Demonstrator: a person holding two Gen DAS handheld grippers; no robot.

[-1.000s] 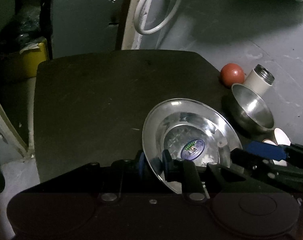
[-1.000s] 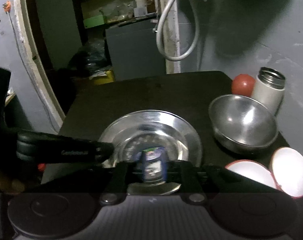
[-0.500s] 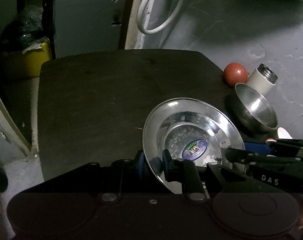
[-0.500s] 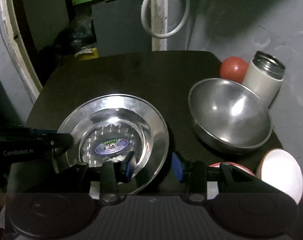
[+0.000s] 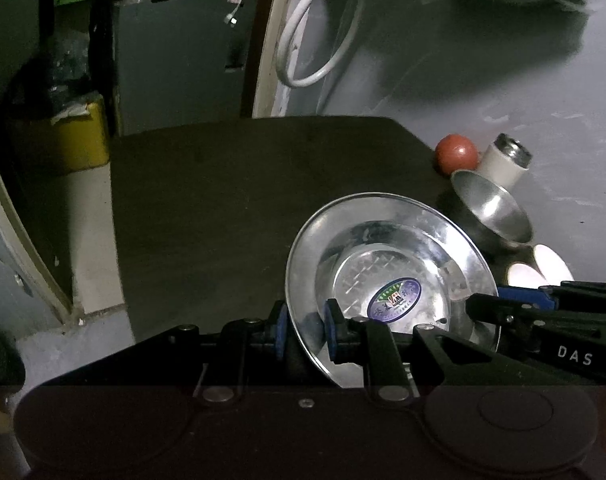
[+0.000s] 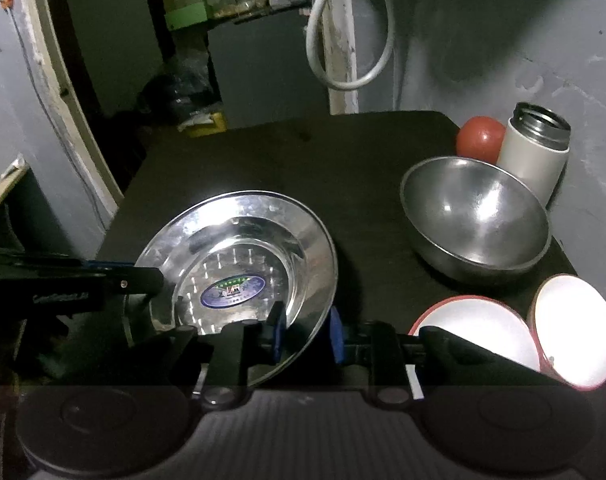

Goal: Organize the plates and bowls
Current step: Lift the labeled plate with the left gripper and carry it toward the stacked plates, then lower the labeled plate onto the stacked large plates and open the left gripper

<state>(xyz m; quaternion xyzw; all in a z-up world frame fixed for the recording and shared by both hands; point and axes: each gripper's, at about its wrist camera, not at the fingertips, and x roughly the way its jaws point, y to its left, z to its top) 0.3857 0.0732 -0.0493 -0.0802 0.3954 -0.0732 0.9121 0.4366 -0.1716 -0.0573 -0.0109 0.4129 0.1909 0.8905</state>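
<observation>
Right wrist: steel plate (image 6: 239,264) rim between parted jaws (left gripper (image 5: 305,330) pinching).

A red ball (image 6: 480,139), possibly a tomato, sits far ahead and to the right of the gripper, touching a white flask (image 6: 534,153) with an open steel mouth. A white hose (image 6: 345,46) loops down the wall straight ahead. Ahead to the left, a yellow bin (image 5: 73,136) stands beyond the dark table (image 5: 231,200).
</observation>
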